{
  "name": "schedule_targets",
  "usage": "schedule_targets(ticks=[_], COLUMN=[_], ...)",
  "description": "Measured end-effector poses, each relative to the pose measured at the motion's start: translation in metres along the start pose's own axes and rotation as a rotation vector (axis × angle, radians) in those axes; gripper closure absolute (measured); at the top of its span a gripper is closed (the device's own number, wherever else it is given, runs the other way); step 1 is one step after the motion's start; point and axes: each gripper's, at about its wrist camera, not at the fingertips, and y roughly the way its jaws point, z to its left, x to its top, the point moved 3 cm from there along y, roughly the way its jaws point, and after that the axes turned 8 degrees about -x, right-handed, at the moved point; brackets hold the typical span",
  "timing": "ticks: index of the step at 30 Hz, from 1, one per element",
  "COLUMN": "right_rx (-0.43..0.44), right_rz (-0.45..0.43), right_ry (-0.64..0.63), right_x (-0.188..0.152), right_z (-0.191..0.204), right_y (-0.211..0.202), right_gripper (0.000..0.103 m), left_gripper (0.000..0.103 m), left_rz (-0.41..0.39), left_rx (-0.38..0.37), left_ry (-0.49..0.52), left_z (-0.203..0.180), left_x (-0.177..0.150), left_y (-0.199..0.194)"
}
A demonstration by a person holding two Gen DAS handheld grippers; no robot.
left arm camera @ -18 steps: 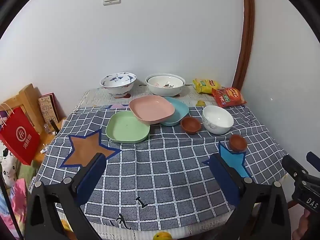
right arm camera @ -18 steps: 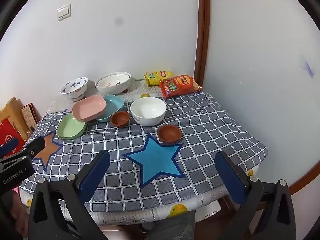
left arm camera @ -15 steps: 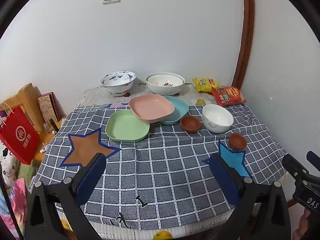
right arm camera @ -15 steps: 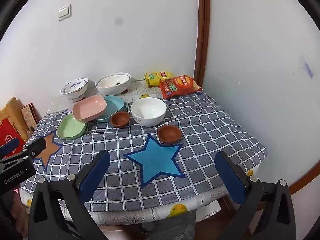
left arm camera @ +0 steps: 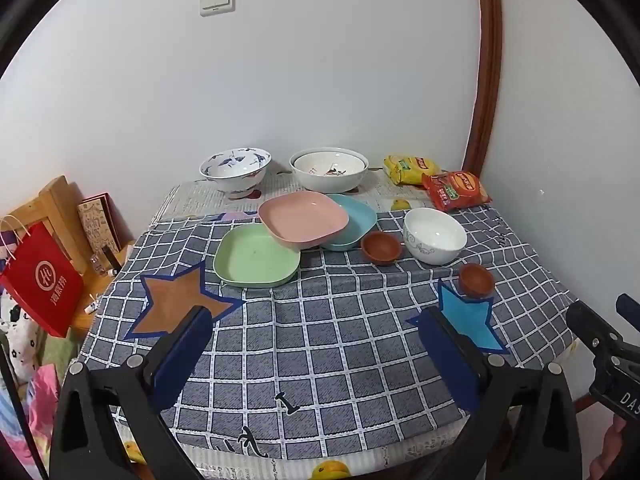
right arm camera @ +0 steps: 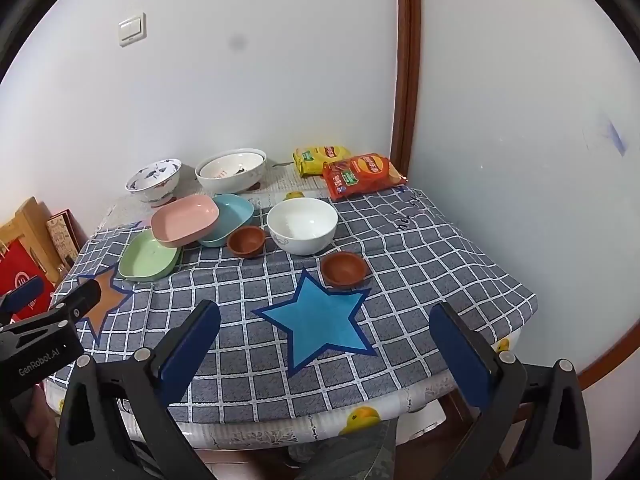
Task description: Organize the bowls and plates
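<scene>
A pink plate (left arm camera: 303, 218) rests tilted on a green plate (left arm camera: 256, 258) and a blue plate (left arm camera: 356, 216). To their right stand a brown bowl (left arm camera: 381, 247), a white bowl (left arm camera: 435, 234) and a second brown bowl (left arm camera: 476, 279). Two large bowls, blue-patterned (left arm camera: 235, 168) and white (left arm camera: 329, 168), stand at the back. My left gripper (left arm camera: 316, 348) is open and empty above the table's front edge. My right gripper (right arm camera: 326, 344) is open and empty above the front edge too, near a blue star (right arm camera: 318, 318).
The checked tablecloth (left arm camera: 320, 340) carries an orange star (left arm camera: 178, 304) at the left. Two snack bags, yellow (left arm camera: 410, 168) and red (left arm camera: 456, 190), lie at the back right corner by the wall. A red paper bag (left arm camera: 40, 286) and a wooden rack (left arm camera: 60, 208) stand left of the table.
Both grippers have barely shifted; the dishes have not moved. Both stay open.
</scene>
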Motion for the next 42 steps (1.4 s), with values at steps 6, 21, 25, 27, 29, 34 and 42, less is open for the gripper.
schedule_targets(ticks=[6,21,25,27,29,34,42], right_rx=[0.001,0.001,0.002,0.001,0.003,0.003,0.003], right_rz=[-0.008,-0.008,-0.009,-0.009,-0.010,-0.013,-0.017], right_ry=[0.001,0.010,0.010,0.011,0.012,0.011,0.009], right_x=[-0.0022,-0.0003,0.0005,0.0002,0.0003,-0.0005,-0.0009], right_z=[-0.0017,-0.0029,-0.0026,-0.0030,-0.0030,-0.0028,-0.0012], right_y=[-0.0016,-0.0019,-0.0017,-0.0019,-0.0020,-0.0027,-0.0057], right_gripper=[0.000,0.000,0.000,0.000,0.000,0.000,0.000], left_gripper=[0.000,0.000,0.000,0.000,0.000,0.000,0.000], left_rz=[-0.003,-0.004,-0.004,-0.005,-0.004,-0.006,-0.006], left_rx=[0.004,0.010,0.011,0.010,0.009,0.011,0.011], left_ry=[0.008,0.015,0.017,0.016,0.015,0.016,0.017], left_z=[-0.0026,-0.0037,-0.0043,-0.0045,-0.0049,-0.0050,-0.0051], left_x=[0.0011,0.0023,0.0029,0.0027,0.0030,0.0027,0.0025], left_y=[-0.0014,-0.0024,-0.0029,-0.0028,-0.0024,-0.0027,-0.0030])
